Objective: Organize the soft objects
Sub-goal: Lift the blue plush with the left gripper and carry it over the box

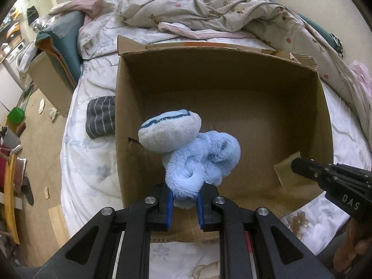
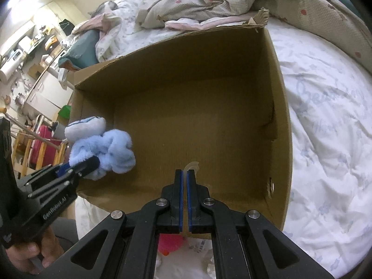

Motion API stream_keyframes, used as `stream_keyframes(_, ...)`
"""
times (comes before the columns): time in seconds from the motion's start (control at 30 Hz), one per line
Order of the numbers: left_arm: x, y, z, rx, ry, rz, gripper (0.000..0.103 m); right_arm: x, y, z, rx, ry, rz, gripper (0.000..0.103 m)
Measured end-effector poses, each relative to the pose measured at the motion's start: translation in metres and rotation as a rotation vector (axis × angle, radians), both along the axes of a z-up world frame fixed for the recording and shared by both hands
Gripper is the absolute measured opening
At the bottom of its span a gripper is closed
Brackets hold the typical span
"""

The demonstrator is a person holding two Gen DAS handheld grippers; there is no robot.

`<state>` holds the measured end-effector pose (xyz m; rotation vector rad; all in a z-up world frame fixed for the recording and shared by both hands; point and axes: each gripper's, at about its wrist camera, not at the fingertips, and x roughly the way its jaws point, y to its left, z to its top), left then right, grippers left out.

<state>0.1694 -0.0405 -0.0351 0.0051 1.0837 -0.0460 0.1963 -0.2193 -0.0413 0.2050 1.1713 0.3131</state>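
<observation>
A light blue plush toy point(image 1: 197, 160) with a grey-white pad hangs from my left gripper point(image 1: 184, 196), which is shut on its fuzzy end and holds it over the near-left part of an open cardboard box point(image 1: 232, 53). The box's floor is bare. In the right wrist view the plush point(image 2: 111, 148) sits at the box's point(image 2: 209, 53) left side, held by the left gripper point(image 2: 79, 165). My right gripper point(image 2: 185, 174) is shut and empty above the box's near wall; it shows at the right in the left wrist view point(image 1: 300, 165).
The box stands on a bed with a white floral duvet point(image 1: 88, 162). A dark striped cloth point(image 1: 101, 116) lies left of the box. A crumpled beige blanket point(image 1: 220, 7) lies behind it. A pink object point(image 2: 169, 244) sits below my right gripper. Cluttered floor and furniture lie to the left.
</observation>
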Motion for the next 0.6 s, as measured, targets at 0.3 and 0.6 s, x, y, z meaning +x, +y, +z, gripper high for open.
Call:
stream_keyframes(0.3, 0.0029, 0.0062, -0.0045, -0.02, 0.013, 0.022, 0.015, 0.0024, 0.0025, -0.0089, -0.014, 0.027, -0.004, 0.004)
stream_keyframes(0.6, 0.0042, 0.0057, -0.0072, -0.032, 0.022, 0.03, 0.015, 0.0056, 0.0055, -0.0093, -0.02, 0.029, -0.009, 0.004)
